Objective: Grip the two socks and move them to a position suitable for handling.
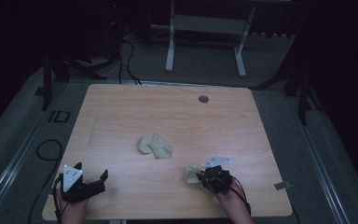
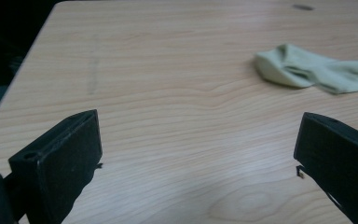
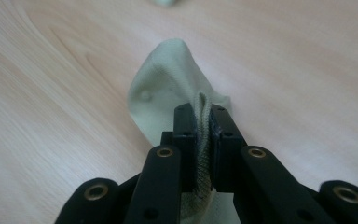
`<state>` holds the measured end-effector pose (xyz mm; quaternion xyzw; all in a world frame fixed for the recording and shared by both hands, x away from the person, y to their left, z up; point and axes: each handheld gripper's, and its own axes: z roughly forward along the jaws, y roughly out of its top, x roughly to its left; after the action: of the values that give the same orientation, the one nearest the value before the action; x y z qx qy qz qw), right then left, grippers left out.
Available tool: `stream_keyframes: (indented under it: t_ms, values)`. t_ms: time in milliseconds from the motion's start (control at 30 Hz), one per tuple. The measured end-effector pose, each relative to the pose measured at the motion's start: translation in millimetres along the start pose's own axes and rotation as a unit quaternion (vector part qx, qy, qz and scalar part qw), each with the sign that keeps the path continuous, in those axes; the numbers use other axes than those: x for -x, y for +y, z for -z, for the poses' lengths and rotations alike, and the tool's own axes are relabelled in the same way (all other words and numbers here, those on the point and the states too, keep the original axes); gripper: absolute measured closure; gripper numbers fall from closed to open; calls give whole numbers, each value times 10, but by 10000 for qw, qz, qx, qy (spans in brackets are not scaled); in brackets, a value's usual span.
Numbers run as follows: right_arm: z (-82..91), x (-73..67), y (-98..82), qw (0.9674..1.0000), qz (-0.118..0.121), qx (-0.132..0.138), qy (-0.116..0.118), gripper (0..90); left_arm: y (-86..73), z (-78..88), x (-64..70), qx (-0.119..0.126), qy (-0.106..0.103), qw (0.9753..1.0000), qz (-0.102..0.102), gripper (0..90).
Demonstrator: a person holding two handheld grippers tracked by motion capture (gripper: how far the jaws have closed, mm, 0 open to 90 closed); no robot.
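Two pale green socks are on the wooden table. One sock lies crumpled near the table's middle, and it appears at the upper right of the left gripper view. My right gripper is shut on the ribbed cuff of the second sock, whose body trails forward on the wood from the jaws; in the high view this sock pokes out to the left of the gripper. My left gripper rests at the table's front left, open, with bare wood between its jaws.
A round cable hole sits near the table's far edge. A faint dark streak marks the wood at the left. Beyond the table stand a white desk frame and cables on the floor.
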<state>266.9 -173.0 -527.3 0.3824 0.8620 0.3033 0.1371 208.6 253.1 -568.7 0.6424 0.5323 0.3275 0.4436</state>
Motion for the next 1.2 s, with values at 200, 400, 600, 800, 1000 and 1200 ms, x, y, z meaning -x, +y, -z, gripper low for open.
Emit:
stream_keyframes:
  t_ms: [200,400,600,800,1000,1200]
  values:
    - [-209,-93,-133,9997,-23,-220,53,628,12,8,90,-34,-275,9995,-145,7]
    - [-241,-256,-155,9996,129,-138,-189,480,36,2,311,-38,-684,9968,-421,7]
    - [-272,-271,-133,9998,72,-110,-176,418,72,-13,616,-27,-1138,9925,-439,8]
    - [-190,-254,-66,9999,-25,-115,127,345,191,-20,983,-271,-2116,9761,-406,41]
    - [82,-228,-76,9998,125,35,140,413,226,-143,1392,-571,-2708,9534,-1201,154]
    - [94,-256,-231,9987,437,-191,155,506,281,-312,1681,-680,-3217,9287,-1713,549]
